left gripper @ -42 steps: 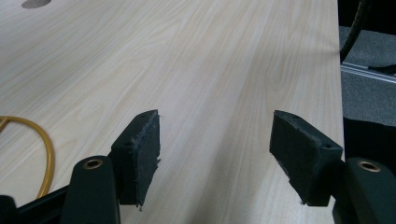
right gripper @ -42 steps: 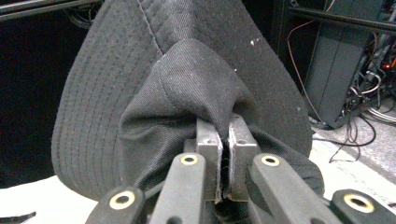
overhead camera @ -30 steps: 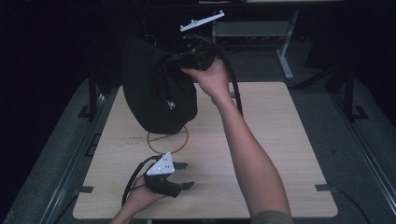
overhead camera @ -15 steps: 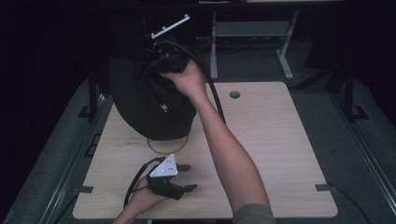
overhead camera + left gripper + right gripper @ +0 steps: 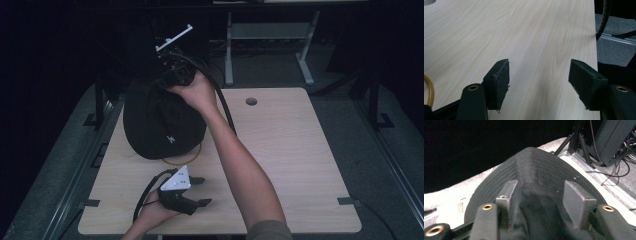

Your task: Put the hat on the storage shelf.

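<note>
In the right gripper view we are seeing our right gripper (image 5: 539,195) with its jaws standing apart; they have just been opening, and the black hat (image 5: 536,170) is lying between them, its stitched brim curving over the pads. The left-hand pad is lying against the fabric while the other stands clear of it, so nothing is being squeezed. From the high view, our right gripper (image 5: 172,75) is sitting at the hat's twelve o'clock edge, and the black hat (image 5: 160,125) is resting on the surface (image 5: 290,150), toward ten o'clock from the surface's middle. A thin orange ring (image 5: 192,157) is peeking out from under the hat at its five o'clock side. Our left gripper (image 5: 200,192) is lying low near six o'clock of the hat, jaws wide apart and holding nothing, pointing across the bare wood.
</note>
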{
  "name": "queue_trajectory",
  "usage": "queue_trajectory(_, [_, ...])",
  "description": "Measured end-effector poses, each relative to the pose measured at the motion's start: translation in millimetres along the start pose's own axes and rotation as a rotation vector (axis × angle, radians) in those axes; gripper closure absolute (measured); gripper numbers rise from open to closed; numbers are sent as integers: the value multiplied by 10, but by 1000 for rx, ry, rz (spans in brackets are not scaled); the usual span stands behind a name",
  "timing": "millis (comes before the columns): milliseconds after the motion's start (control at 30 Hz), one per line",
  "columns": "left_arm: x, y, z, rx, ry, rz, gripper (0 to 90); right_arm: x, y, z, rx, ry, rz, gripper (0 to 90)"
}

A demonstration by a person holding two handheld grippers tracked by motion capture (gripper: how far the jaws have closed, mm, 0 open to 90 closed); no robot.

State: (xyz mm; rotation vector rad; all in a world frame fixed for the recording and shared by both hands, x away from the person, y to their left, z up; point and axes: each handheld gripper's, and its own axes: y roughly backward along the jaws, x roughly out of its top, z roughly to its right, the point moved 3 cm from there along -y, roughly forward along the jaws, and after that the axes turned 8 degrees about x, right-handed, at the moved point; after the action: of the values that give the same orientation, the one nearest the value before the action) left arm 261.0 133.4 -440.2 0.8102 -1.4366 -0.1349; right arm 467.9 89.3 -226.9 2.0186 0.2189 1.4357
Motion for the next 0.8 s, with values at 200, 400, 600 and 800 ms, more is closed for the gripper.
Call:
queue_trajectory(200, [2, 1, 7, 2, 4, 3, 326, -175, 190, 50, 25, -34, 69, 415])
queue_trajectory(400, [0, -17, 11, 5, -3, -1, 327, -330, 303, 97, 16, -18, 74, 410])
queue_trajectory(600, [5, -20, 18, 2, -5, -1, 326, -453, 462, 131, 35, -42, 121, 394])
queue_trajectory(800, [-1, -20, 18, 6, 10, 0, 327, -662, 639, 185, 52, -60, 144, 367])
